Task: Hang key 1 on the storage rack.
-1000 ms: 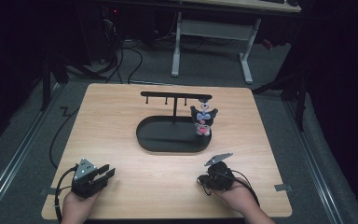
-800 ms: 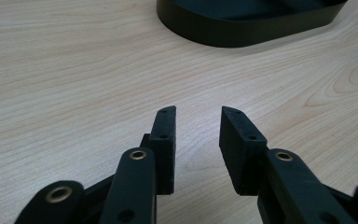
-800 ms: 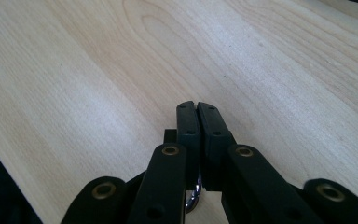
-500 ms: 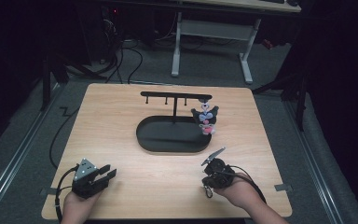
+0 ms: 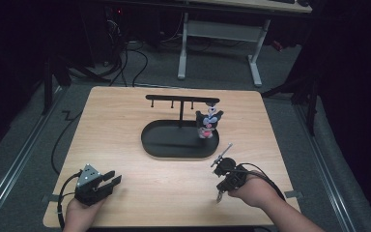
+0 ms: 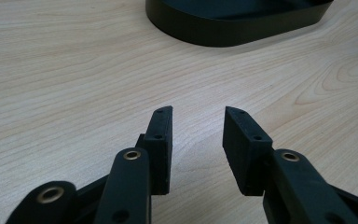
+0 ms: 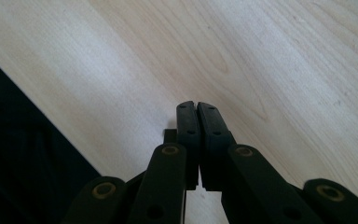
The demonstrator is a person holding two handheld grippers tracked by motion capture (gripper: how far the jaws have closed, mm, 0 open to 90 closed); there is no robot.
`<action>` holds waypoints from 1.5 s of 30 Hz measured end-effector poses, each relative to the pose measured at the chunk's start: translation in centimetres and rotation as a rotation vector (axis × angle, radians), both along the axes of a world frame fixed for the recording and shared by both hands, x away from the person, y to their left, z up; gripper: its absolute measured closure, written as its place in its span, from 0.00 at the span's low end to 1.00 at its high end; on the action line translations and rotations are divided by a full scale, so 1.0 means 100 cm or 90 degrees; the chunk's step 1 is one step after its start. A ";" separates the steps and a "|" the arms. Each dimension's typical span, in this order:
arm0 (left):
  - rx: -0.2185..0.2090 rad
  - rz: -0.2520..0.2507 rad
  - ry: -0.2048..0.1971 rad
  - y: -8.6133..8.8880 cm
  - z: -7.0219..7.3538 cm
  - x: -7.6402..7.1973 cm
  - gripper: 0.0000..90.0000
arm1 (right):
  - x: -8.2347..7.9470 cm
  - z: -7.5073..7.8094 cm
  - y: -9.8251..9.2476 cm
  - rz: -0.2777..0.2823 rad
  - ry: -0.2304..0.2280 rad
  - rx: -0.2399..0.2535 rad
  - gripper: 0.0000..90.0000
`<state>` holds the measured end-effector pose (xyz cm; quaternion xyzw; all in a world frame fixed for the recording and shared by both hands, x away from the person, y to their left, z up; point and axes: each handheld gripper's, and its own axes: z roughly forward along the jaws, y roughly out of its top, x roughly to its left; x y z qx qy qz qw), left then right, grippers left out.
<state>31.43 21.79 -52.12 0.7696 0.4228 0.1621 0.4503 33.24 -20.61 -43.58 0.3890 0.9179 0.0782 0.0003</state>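
Observation:
A black oval tray (image 5: 164,145) lies at the table's middle, with a black hook rack (image 5: 181,99) standing on it. A small dark plush figure (image 5: 208,123) hangs from the rack's right end. My left gripper (image 5: 112,180) rests near the front left corner, pointing toward the tray. Its jaws have just been opening a little and stand open (image 6: 198,112) with nothing between them. My right gripper (image 5: 224,169) is held a little above the table at the front right. It is shut (image 7: 197,105), pads together, with nothing in it.
The tray's near wall (image 6: 237,21) lies ahead of the left jaws across bare wood. The wooden table (image 5: 125,121) ends close behind both hands. A cable (image 5: 60,145) hangs off the left edge. A white desk frame (image 5: 217,43) stands on the floor beyond.
The right hand has lifted its gripper off the table and tipped it up. The left hand has stayed where it was.

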 end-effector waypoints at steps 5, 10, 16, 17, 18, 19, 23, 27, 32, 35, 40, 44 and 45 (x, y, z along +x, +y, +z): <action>-0.002 -0.003 0.002 0.000 0.000 0.000 0.71 | 0.003 0.012 0.001 0.007 0.011 -0.021 0.99; -0.003 -0.005 0.003 0.000 0.000 0.001 0.70 | 0.010 0.026 0.002 0.022 0.011 -0.031 0.99; -0.006 -0.009 0.002 0.001 0.000 0.000 0.69 | 0.021 0.046 0.006 0.002 0.013 -0.029 0.99; -0.007 -0.009 0.002 0.001 0.000 0.000 0.68 | 0.023 0.050 0.008 -0.010 0.018 -0.025 0.99; -0.008 -0.010 0.003 0.001 0.000 0.000 0.68 | 0.025 0.051 0.008 -0.007 0.018 -0.023 0.99; -0.009 -0.009 0.002 0.001 0.000 0.000 0.67 | 0.027 0.053 0.008 -0.006 0.017 -0.023 0.99; -0.012 -0.011 0.003 0.002 0.000 0.000 0.67 | 0.035 0.061 0.012 -0.015 0.025 -0.024 0.99; -0.014 -0.014 0.004 0.001 0.000 0.000 0.67 | 0.043 0.069 0.017 -0.053 0.036 -0.025 0.99; -0.013 -0.021 0.008 -0.001 -0.001 0.000 0.67 | 0.055 0.077 0.021 -0.073 0.033 -0.024 0.99; -0.012 -0.024 0.008 -0.002 -0.001 0.000 0.67 | 0.063 0.083 0.025 -0.072 0.027 -0.033 0.99; -0.014 -0.027 0.007 -0.002 0.000 0.001 0.67 | 0.076 0.092 0.036 -0.077 0.026 -0.045 0.99; -0.015 -0.028 0.005 -0.001 0.000 0.001 0.67 | 0.092 0.098 0.043 -0.074 0.018 -0.046 0.99; -0.015 -0.029 0.006 -0.001 0.000 0.001 0.67 | 0.094 0.098 0.044 -0.077 0.018 -0.043 0.99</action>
